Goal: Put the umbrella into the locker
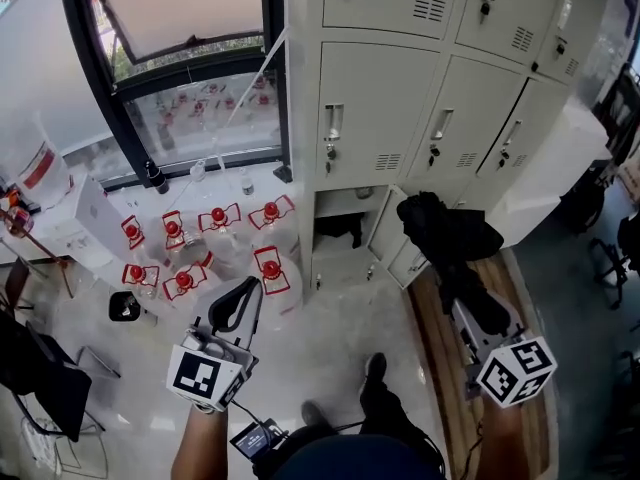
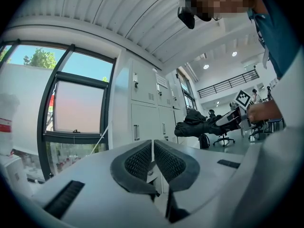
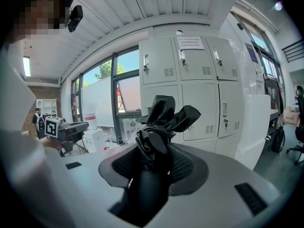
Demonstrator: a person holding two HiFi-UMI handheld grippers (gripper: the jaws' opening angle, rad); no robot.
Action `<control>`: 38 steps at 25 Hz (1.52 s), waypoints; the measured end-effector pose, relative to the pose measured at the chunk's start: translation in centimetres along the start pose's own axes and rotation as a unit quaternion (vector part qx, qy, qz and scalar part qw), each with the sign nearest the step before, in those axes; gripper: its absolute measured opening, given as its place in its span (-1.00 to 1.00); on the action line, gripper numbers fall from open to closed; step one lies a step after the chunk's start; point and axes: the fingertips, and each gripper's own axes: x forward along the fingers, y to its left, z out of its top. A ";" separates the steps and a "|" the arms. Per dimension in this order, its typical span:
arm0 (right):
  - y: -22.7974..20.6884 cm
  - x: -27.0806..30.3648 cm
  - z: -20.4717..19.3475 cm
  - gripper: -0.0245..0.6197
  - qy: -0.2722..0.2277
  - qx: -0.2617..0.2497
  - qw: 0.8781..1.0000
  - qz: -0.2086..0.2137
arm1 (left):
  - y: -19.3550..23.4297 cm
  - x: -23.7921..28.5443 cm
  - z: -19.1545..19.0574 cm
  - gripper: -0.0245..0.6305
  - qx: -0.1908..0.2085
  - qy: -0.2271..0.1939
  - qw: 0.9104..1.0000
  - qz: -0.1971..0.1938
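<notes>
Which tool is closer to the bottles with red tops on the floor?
Left. The left tool is just short of the red-topped bottles; the right tool is off to the other side by the lockers, gripping the umbrella.

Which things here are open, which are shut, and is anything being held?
umbrella, folded up, held in the right gripper
right gripper, shut on the umbrella
left gripper, shut, nothing in it
bottom left locker, door open
lockers above it, doors shut
</notes>
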 end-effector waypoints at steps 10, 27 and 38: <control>-0.7 4.9 1.0 -0.33 0.000 -0.006 0.999 0.039 | 1.4 0.2 0.3 -0.83 0.019 0.008 0.999 0.028; -3.8 11.4 -0.1 -0.33 0.034 -0.001 0.997 0.068 | 2.4 4.6 -1.9 -0.83 0.008 0.033 0.998 0.048; -5.5 15.4 -2.8 -0.33 0.060 0.007 0.996 0.073 | 3.2 7.2 -4.9 -0.83 -0.002 0.062 0.997 0.051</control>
